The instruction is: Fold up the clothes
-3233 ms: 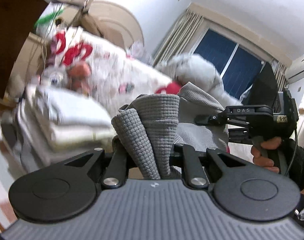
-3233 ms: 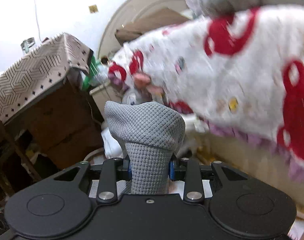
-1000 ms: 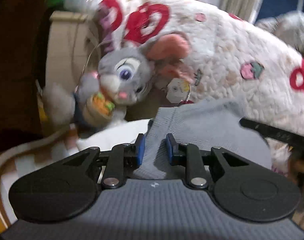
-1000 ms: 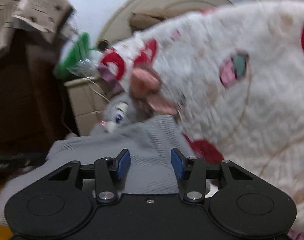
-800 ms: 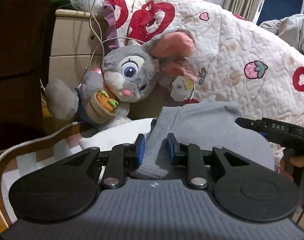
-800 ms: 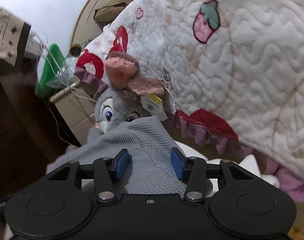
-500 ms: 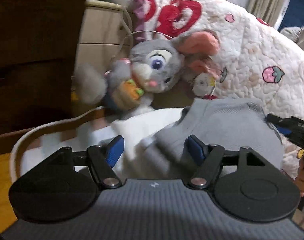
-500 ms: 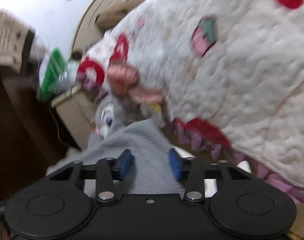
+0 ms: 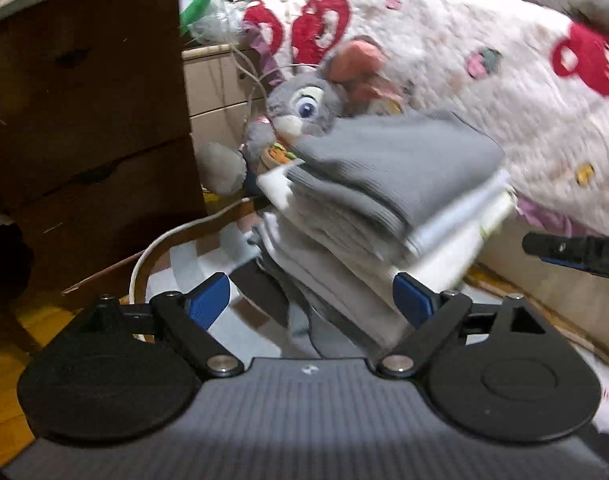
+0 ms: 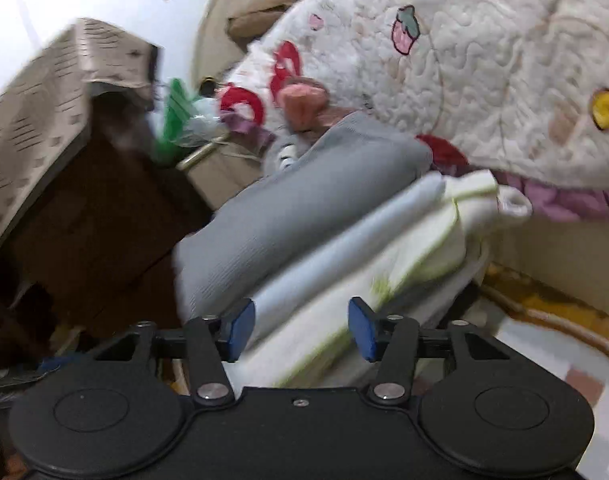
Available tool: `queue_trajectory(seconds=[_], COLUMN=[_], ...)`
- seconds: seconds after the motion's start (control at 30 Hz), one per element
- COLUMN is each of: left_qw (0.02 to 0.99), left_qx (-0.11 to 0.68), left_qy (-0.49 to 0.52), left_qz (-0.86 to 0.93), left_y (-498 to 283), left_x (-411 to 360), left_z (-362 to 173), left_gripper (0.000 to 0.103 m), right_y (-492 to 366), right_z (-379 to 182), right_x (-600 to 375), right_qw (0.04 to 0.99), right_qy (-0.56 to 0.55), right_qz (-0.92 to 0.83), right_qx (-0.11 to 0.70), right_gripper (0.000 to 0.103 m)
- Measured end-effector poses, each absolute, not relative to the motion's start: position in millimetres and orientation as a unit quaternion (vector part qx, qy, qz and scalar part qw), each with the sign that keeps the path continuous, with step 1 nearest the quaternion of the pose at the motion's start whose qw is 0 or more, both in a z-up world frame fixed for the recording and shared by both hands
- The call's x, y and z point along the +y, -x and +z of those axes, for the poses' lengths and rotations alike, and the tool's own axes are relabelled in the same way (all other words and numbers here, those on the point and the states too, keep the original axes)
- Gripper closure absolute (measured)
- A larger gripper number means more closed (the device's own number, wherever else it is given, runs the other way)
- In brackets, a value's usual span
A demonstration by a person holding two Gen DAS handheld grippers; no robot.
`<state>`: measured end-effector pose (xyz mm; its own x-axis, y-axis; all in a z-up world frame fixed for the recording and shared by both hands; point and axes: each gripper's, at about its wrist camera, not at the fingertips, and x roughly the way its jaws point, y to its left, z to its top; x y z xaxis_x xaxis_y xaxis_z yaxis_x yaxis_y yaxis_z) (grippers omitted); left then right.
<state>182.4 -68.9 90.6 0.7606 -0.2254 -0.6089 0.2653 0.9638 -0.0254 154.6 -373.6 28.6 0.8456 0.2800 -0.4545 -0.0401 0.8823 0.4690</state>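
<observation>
Nearest the left wrist camera, spreading wide: left gripper [image 9: 308, 294], jaws opening, blue pads clear of any cloth, gripping nothing. Nearest the right wrist camera, likewise parting: right gripper [image 10: 300, 330], jaws opening, pads framing the near edge of the stack without pressing on it, so empty too. Just beyond both, sitting as the top layer of a pile of folded clothes [image 9: 368, 248]: grey knit garment [image 9: 392, 160], folded into a thick pad, tilted in both views, its far edge just beside or touching the plush rabbit [image 9: 304, 106] — hard to tell which through the blur. Judging by the ribbed weave and rounded folds: soft, light, floppy, not slippery, nothing fragible to it — rather, nothing to break, but quick to unfold if lifted by one layer. Best taking hold, if moving again: pinching the whole thickness at the two near corners, or along the doubled fold where the layers bind. Below it, lying pale and thin: white and light-blue pieces [image 10: 344, 248], prone to sliding off one another. Farther off, draping down on the right: white quilt [image 9: 484, 80] with red prints; far left, standing dark: wooden drawers [image 9: 84, 100].
</observation>
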Motion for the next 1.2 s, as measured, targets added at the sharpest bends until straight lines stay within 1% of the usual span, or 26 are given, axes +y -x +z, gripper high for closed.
queue_trajectory(seconds=[0.13,0.23,0.33,0.53,0.73,0.8,0.83,0.87,1.2], left_qw=[0.940,0.938,0.935,0.932,0.934,0.936,0.939,0.940,0.935], left_qx=[0.307,0.316,0.328,0.338,0.338,0.332,0.324,0.318,0.324], left_qy=[-0.037,-0.040,-0.043,-0.066,-0.073,-0.077,-0.082,-0.085,-0.099], left_qz=[-0.147,-0.141,-0.131,-0.111,-0.092,-0.086,-0.086,-0.087,-0.104], left_y=[-142,-123,-106,-71,-44,-34,-27,-21,6], left_x=[-90,-102,-113,-126,-128,-130,-132,-134,-151], left_z=[91,88,86,79,75,75,76,77,73], left_gripper=[0.004,0.001,0.000,0.000,0.000,0.000,0.000,0.000,0.000], right_y=[-115,-93,-62,-9,19,27,31,35,64], right_z=[25,30,44,60,64,66,66,66,65], right_x=[-370,-368,-362,-349,-340,-338,-337,-336,-333], right_qw=[0.934,0.935,0.943,0.947,0.949,0.950,0.951,0.951,0.953], right_qy=[-0.206,-0.185,-0.154,-0.117,-0.096,-0.090,-0.087,-0.085,-0.071], right_qz=[0.075,0.062,0.052,0.032,0.007,-0.009,-0.014,-0.017,-0.035], right_qx=[0.282,0.295,0.291,0.298,0.301,0.297,0.296,0.296,0.291], right_gripper=[0.043,0.043,0.043,0.036,0.032,0.029,0.024,0.023,0.020])
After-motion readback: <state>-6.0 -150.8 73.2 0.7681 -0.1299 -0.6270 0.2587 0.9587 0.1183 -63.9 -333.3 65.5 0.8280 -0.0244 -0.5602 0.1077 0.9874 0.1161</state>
